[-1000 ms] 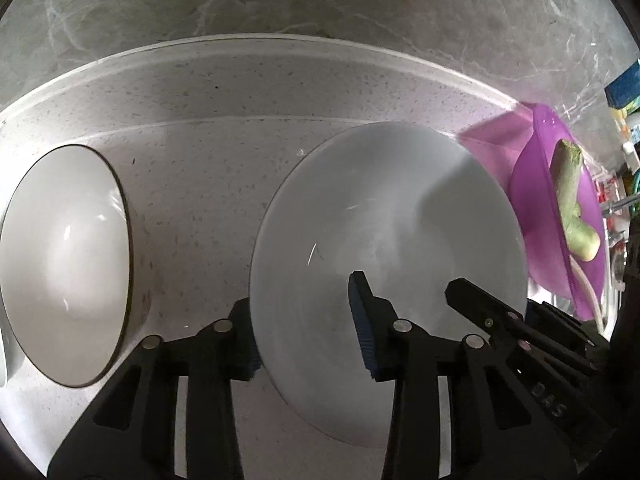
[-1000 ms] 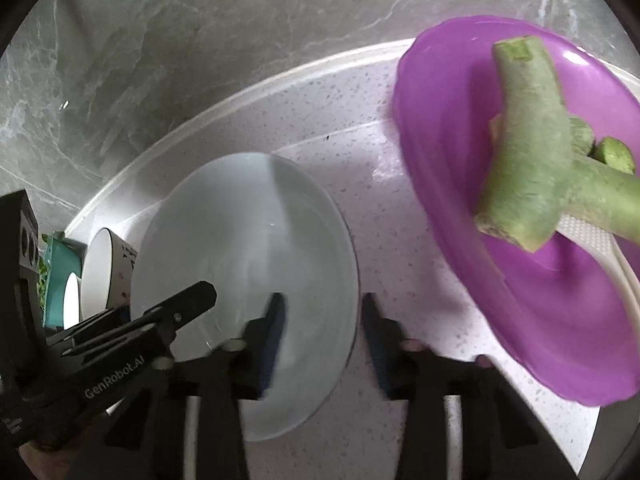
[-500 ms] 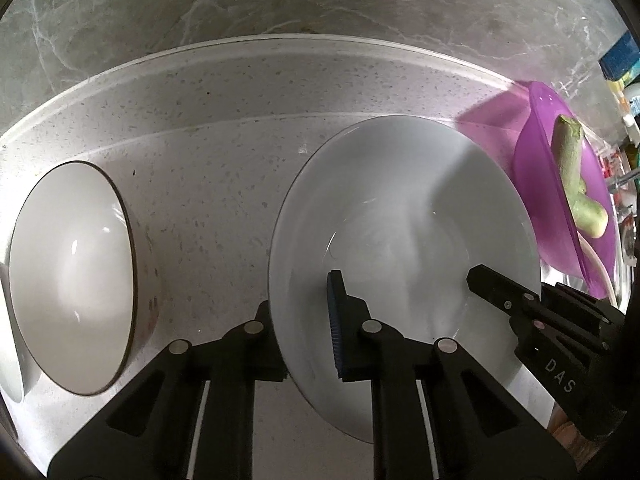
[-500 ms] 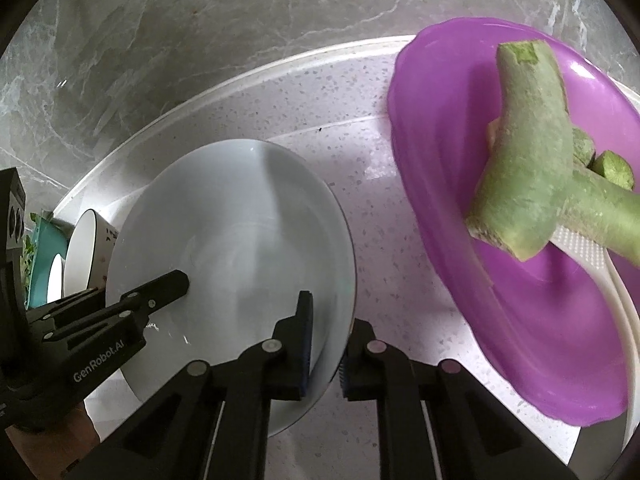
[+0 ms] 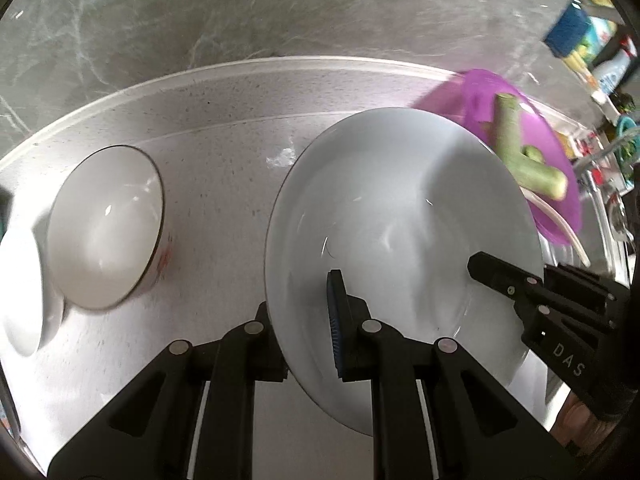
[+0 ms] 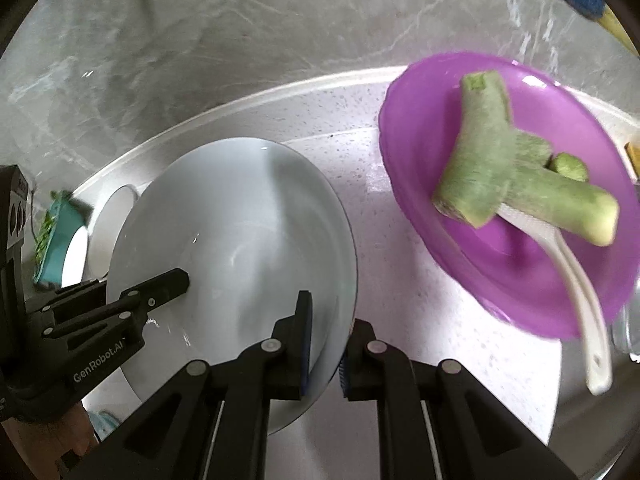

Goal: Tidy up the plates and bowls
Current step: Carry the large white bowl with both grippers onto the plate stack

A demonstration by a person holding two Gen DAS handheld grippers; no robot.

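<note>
The left gripper [image 5: 310,320] and the right gripper [image 6: 324,340] each pinch one side of the rim of the big white bowl [image 5: 400,240], above the middle of the worktop [image 5: 224,200], near its back edge. If one pinch slips or one hand pulls harder, the smooth bowl could tip and fall, or bump the purple plate [image 6: 520,264] or the small bowl [image 5: 104,228]. The bowl's underside is hidden, so I cannot tell if it is off the worktop, and things at the picture edges are blurry.

To your left, a brown-rimmed white bowl [image 5: 105,226] stands near the big white bowl [image 5: 400,240], with a strip of bare speckled counter [image 5: 216,208] between them where a gripper could pass. On your right, the purple plate [image 6: 516,264] with green stalks [image 6: 504,168] and a white spoon [image 6: 576,292] blocks that side. The marble wall [image 5: 280,12] closes off the back.
</note>
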